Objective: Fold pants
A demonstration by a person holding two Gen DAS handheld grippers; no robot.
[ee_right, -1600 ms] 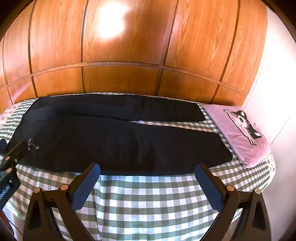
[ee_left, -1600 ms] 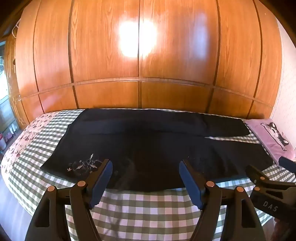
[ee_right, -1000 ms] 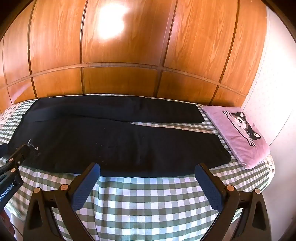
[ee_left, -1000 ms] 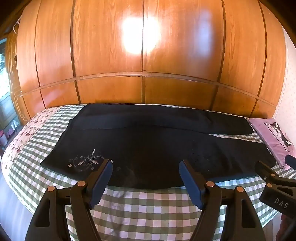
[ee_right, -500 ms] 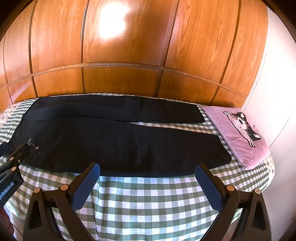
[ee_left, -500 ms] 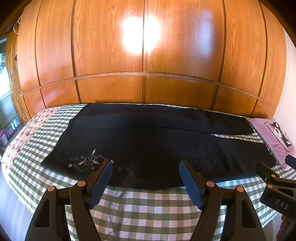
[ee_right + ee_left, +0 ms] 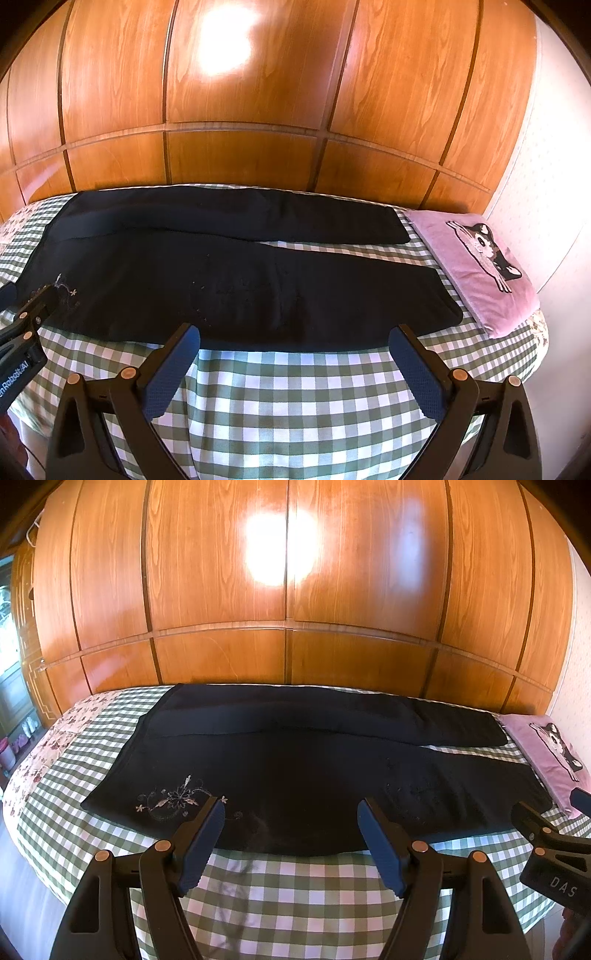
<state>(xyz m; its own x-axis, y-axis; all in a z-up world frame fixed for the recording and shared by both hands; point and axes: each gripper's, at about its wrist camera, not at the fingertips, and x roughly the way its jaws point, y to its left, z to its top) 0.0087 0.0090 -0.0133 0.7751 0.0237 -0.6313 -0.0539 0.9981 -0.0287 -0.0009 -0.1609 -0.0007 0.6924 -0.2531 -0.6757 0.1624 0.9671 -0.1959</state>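
Pants (image 7: 295, 771) lie flat across the checked bedspread (image 7: 280, 897), waist at left, legs reaching right toward the pillow (image 7: 546, 753). The left gripper (image 7: 290, 843) hangs wide open and empty over their near edge.

From the right view, the right gripper (image 7: 293, 363) gapes empty too. The cloth looks soft, limp and light; pinching the near waist corner and near hem seems best.

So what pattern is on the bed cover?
Green and white checks on the bed cover, clearest in the right wrist view.

left gripper (image 7: 290, 821) black plastic frame, dark blue ribbed pads (image 7: 201, 843), copper-coloured rivets, right gripper (image 7: 295, 354) alike, white lettering on its side
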